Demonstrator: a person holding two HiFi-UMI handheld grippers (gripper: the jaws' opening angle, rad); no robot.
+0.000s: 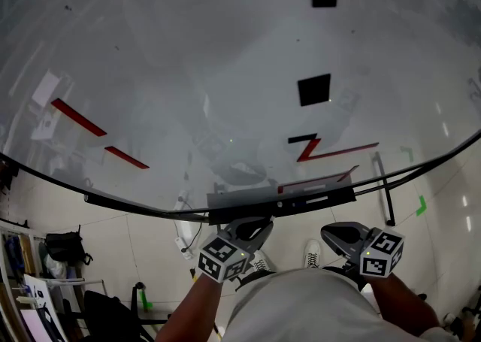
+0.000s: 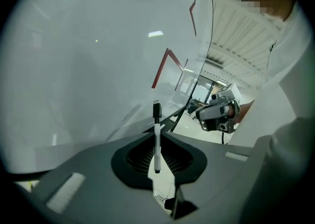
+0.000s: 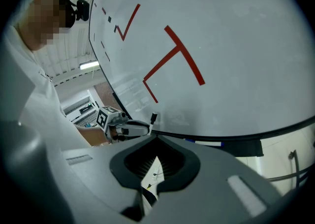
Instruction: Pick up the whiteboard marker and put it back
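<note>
Left gripper [image 2: 158, 134]: clamped on the whiteboard marker [image 2: 157, 119], pinched across the white barrel so the black capped end stands clear above the jaw tips.
Marker position: upright between the left jaws, in the air just in front of the lower part of the whiteboard [image 1: 188, 70]; not resting on anything.
Reason for the hold: a mid-barrel pinch leaves both ends free, which suits laying the marker down lengthwise.
Right gripper [image 3: 156, 138]: closed on nothing, tips together, held off to the side near the board's bottom edge, probably to leave the left one room.
Cross-check: in the right gripper view, marker tip poking out of the other gripper, close to the board's bottom frame.
Tray [image 1: 301, 196]: dark ledge along the board's lower edge, directly ahead of both grippers; the likely place for the return.
Board surface: red strokes [image 1: 331, 151] and black squares [image 1: 313, 89], none touched by the marker.
Step in hand: judged as carrying, pickup done and return not yet made.
Next move calls for: tilting the marker level, lowering it onto the ledge, then opening.
Risk: rolling off the narrow ledge if released while tilted.
</note>
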